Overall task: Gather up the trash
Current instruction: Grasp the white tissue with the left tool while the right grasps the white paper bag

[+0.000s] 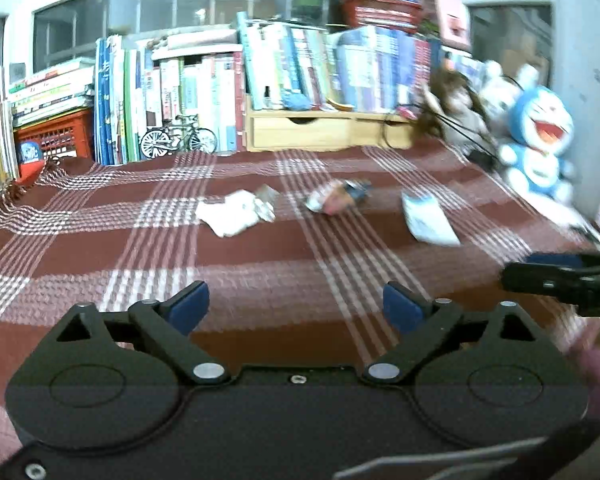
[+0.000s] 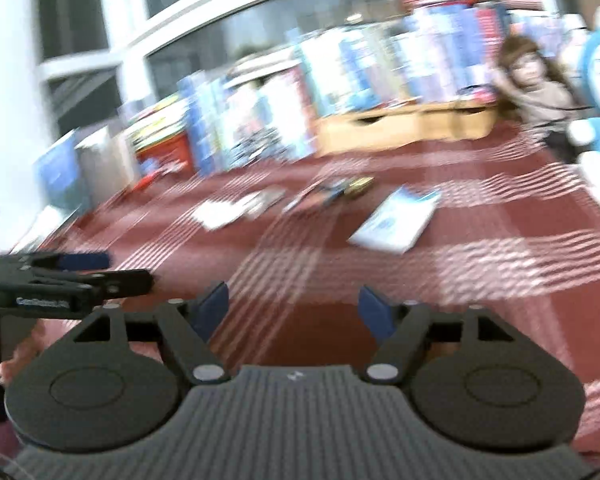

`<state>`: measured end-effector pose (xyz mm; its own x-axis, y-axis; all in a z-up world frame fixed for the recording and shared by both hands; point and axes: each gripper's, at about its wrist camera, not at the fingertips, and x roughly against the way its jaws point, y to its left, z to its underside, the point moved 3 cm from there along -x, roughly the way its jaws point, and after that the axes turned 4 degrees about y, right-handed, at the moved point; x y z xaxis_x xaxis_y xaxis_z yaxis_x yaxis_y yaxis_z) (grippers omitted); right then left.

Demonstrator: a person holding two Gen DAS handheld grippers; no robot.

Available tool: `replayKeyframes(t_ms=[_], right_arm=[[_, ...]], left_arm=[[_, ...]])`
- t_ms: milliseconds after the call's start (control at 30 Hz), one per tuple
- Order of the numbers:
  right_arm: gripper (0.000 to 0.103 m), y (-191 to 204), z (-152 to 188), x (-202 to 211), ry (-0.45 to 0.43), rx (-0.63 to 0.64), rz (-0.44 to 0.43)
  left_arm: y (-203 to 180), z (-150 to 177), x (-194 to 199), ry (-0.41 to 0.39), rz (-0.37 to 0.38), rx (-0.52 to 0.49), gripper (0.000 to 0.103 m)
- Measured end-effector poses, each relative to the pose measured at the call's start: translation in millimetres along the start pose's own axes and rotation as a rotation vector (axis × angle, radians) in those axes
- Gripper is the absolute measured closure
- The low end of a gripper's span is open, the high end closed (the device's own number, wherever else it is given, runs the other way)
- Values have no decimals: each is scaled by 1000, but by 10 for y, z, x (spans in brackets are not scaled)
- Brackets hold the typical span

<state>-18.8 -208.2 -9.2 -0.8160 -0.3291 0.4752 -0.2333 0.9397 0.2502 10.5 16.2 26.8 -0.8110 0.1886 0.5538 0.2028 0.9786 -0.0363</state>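
Both tools hang low over the worktop (image 1: 260, 252), which is covered in a red and white checked cloth. The left tool (image 1: 296, 306) has its blue pads spread wide with nothing between them; the right tool (image 2: 294, 306) is likewise released and empty. Each shows at the edge of the other's view, so they sit side by side, probably lined up for an approach.

The trash lies ahead of both tools, well apart from the pads: a crumpled white tissue (image 1: 230, 212) ahead and to the left of the left tool, a crushed wrapper (image 1: 338, 196) straight ahead of it, and a flat white and blue packet (image 1: 428, 218) ahead to the right. That packet (image 2: 396, 220) sits closest in front of the right tool, so I would guess it goes first.

Beyond the trash stand rows of books (image 1: 204, 96), a wooden drawer box (image 1: 320, 130) and a blue plush toy (image 1: 540, 140).

The blur defeats any reading of the lettering on the left tool's side or the print on the packet.
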Motion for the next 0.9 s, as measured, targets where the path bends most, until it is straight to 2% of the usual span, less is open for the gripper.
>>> replayKeyframes(t_ms=[100,200,333,500,667,767,800,833,900], right_arm=[[15,-202,-191,-195,-10,-51,115],[14,-424,-311,-443,22,-93,208],[11,-616,-488,-834,93,-177,232],[0,-618,-637,-1281,176,-132,255],[0,-671,-746,-1710,280,-136,316],[0,-695,-776,-1822,310,-128,343],[2,-681,-774,-1833,319,-119,347],[8,-673,-774,-1832,320,-111,349],[18,-651,-774,-1802,314,-96,343]], left_arm=[[203,-262,-375,17,-21,108,8],[349,-464,-793,33,-70,167,8],[436,-639,-1250,31,-179,203,7],[440,-745,-1665,47,-260,198,4],[457,-742,-1948,98,-284,185,4],[469,-696,-2060,122,-293,188,5],[472,-681,-2092,133,-290,188,7],[476,-671,-2116,141,-287,190,10],[475,-672,-2088,124,-282,190,22]])
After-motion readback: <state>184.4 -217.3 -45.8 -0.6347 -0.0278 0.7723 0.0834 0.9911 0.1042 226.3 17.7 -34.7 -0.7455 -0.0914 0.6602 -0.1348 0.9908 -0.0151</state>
